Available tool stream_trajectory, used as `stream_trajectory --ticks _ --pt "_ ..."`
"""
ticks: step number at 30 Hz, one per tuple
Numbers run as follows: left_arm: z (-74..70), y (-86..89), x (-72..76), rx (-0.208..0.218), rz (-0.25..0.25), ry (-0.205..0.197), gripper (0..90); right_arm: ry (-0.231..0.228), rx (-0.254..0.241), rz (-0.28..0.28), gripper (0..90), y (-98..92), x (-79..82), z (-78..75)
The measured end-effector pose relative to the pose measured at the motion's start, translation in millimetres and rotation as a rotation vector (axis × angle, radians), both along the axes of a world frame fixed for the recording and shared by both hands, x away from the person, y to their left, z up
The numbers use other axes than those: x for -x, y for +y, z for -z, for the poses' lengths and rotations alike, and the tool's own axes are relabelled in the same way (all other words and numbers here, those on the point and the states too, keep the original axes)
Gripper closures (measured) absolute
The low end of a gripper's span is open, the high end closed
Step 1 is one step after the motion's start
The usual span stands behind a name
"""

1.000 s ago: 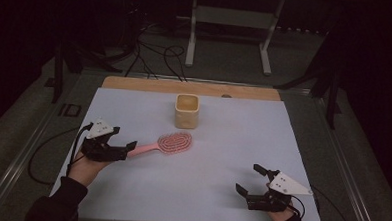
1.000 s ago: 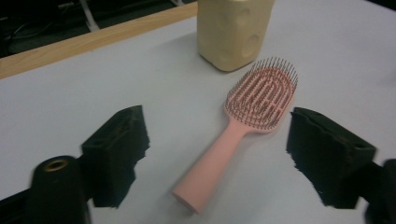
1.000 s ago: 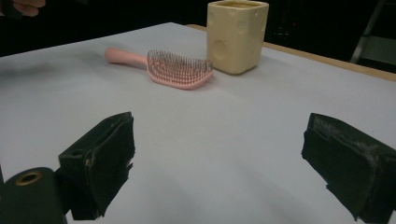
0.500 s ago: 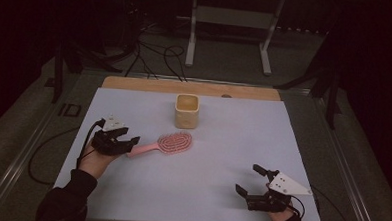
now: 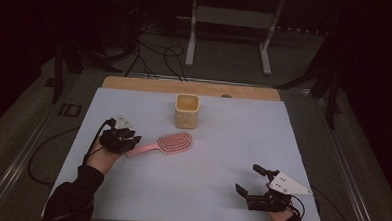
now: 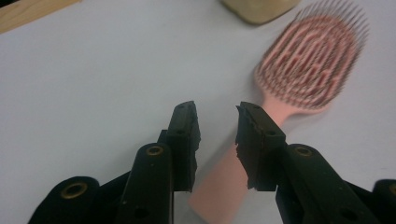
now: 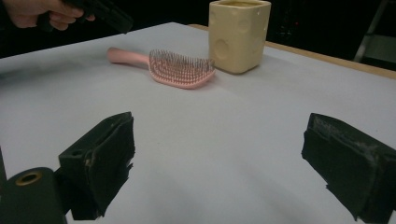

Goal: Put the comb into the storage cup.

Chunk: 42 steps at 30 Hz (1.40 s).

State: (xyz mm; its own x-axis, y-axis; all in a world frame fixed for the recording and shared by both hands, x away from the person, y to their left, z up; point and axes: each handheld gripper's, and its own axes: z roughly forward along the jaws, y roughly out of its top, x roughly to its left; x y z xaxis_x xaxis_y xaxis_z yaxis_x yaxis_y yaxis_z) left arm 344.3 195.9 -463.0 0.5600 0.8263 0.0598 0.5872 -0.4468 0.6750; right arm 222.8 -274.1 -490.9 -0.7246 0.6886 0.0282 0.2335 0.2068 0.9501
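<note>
Now the left gripper (image 6: 215, 135) straddles the pink hairbrush (image 5: 165, 142) handle at the mat's left, its 2 jaws closing but not yet pressing. Near right, the right gripper (image 5: 250, 186) rests gaping wide.

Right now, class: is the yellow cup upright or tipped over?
Upright. The yellow cup stands on its base on the table, open mouth facing up, beside the pink hairbrush.

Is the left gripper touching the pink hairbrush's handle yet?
Cannot tell. In the left gripper view the left gripper has been closing astride the hairbrush handle, which passes under the pads; contact unclear.
</note>
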Motion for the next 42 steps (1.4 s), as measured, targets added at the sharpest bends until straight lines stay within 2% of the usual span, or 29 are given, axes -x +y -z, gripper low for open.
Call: stream_trajectory --ticks 3,5,10,13,17,20,25,28,32,34,38,42 --pt "4.0 -2.5 -3.1 -0.019 0.006 0.008 73.9 -0.003 0.003 -0.002 9.1 0.4 0.4 -0.3" --pt "7.2 -3.2 -6.9 -0.014 0.002 0.023 76.0 -0.001 0.002 -0.002 9.1 0.3 -0.2 0.3" --pt "12.1 -3.9 -13.0 -0.027 -0.015 0.043 76.1 0.000 0.007 -0.004 9.1 0.9 0.1 0.1" --pt "18.3 -5.9 -16.7 -0.037 -0.012 0.065 84.6 0.002 0.006 -0.006 9.1 1.2 0.1 0.3" --pt "21.6 -7.9 -18.7 -0.053 -0.030 0.078 89.1 0.009 0.008 -0.006 9.1 0.8 -0.3 1.0" --pt "24.7 -10.0 -21.1 -0.053 -0.025 0.090 90.0 0.005 0.005 -0.004 9.1 0.9 -0.3 0.8" --pt "30.5 -14.9 -22.7 -0.083 0.008 0.111 90.0 0.003 0.005 -0.005 9.1 0.5 -0.1 0.4" --pt "31.2 -15.2 -22.6 -0.080 0.010 0.118 90.0 0.008 0.002 -0.004 9.1 0.4 -0.6 0.9" --pt "31.9 -15.2 -23.2 -0.096 0.015 0.127 90.0 0.006 0.004 -0.004 9.1 0.9 -0.4 0.7" --pt "31.3 -14.5 -21.8 -0.091 0.010 0.128 90.0 0.009 0.005 -0.003 9.1 0.2 -0.6 1.0" --pt "32.8 -16.3 -18.1 -0.123 0.038 0.144 90.0 0.007 0.003 -0.001 9.1 0.4 -0.3 0.5" --pt "33.4 -17.6 -14.4 -0.126 0.044 0.158 90.0 0.010 0.007 -0.001 9.1 0.4 -0.7 1.0"
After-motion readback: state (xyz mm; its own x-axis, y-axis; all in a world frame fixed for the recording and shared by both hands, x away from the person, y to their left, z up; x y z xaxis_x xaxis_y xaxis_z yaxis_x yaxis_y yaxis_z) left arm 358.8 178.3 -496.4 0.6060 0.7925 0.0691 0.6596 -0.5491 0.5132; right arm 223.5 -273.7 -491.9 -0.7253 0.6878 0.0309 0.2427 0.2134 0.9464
